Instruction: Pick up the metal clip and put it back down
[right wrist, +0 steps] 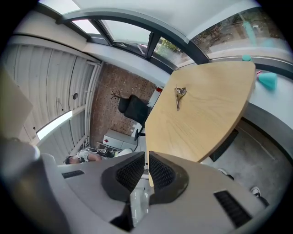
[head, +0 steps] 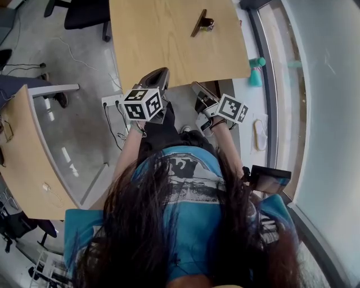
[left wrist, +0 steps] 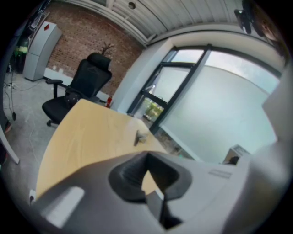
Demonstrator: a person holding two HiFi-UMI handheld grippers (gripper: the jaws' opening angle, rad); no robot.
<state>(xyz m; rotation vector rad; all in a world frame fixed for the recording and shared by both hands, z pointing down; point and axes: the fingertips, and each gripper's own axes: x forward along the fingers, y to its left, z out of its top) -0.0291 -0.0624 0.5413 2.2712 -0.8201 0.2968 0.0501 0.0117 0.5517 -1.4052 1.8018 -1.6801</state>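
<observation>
The metal clip point(head: 201, 23) lies on the far part of the light wooden table point(head: 169, 53), dark with a shiny handle loop. It also shows small in the left gripper view, clip point(left wrist: 139, 137), and in the right gripper view, clip point(right wrist: 178, 96). Both grippers hang at the table's near edge, well short of the clip. My left gripper point(head: 157, 75) has its tips touching, left gripper point(left wrist: 147, 158), with nothing in it. My right gripper point(head: 198, 88) shows only a hairline slit between its ribbed pads, right gripper point(right wrist: 147, 161), and holds nothing.
A black office chair point(head: 84, 12) stands beyond the table's left side. A teal object point(head: 256, 71) sits by the glass wall at the right. A second wooden desk point(head: 22, 157) is at the left, and a power strip with cables point(head: 111, 101) lies on the floor.
</observation>
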